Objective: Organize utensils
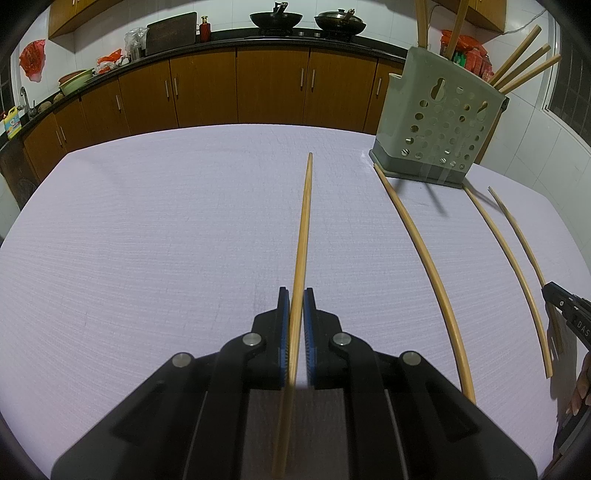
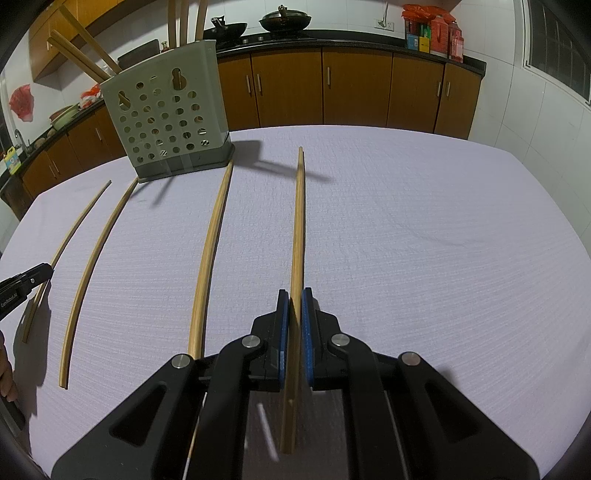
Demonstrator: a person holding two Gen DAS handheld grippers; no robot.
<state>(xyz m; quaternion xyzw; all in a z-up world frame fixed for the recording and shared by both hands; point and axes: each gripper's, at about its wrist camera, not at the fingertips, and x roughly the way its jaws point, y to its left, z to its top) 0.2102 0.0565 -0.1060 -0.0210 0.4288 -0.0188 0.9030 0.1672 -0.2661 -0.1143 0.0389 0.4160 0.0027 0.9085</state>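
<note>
Up close: left gripper [image 1: 295, 295] drawn in tight around the leftmost chopstick [image 1: 303, 229], blue pads hugging the thick end, only a sliver of light showing at one pad. Same story on the other side: right gripper [image 2: 294, 295] pinched onto the rightmost chopstick [image 2: 299, 221], butt end poking back between the jaws. Hard to call whether either stick is clear of the surface [image 1: 147, 221] or just resting on it.

Step in hand, by the look of it: the pick-up, one stick per gripper, drop-off yet to come.

Further out, between the two held sticks: two loose chopsticks [image 1: 424, 254] lying flat on the pale cloth, roughly parallel, thin tips pointing away, the nearer one's tip right at the foot of the holder [image 1: 439, 122].

Farther again: grey plastic holder, perforated wall, upright at the far side of the surface, several chopsticks [image 1: 524, 70] already leaning out of its top.

Next move, probably: lift, swing each stick upright, thin end down, and thread it into the open top. Calls for a firm pinch, since round, smooth bamboo can pivot in the pads.

Beyond all that: brown cabinets [image 1: 269, 88], dark woks [image 1: 275, 18] on the stove.
</note>
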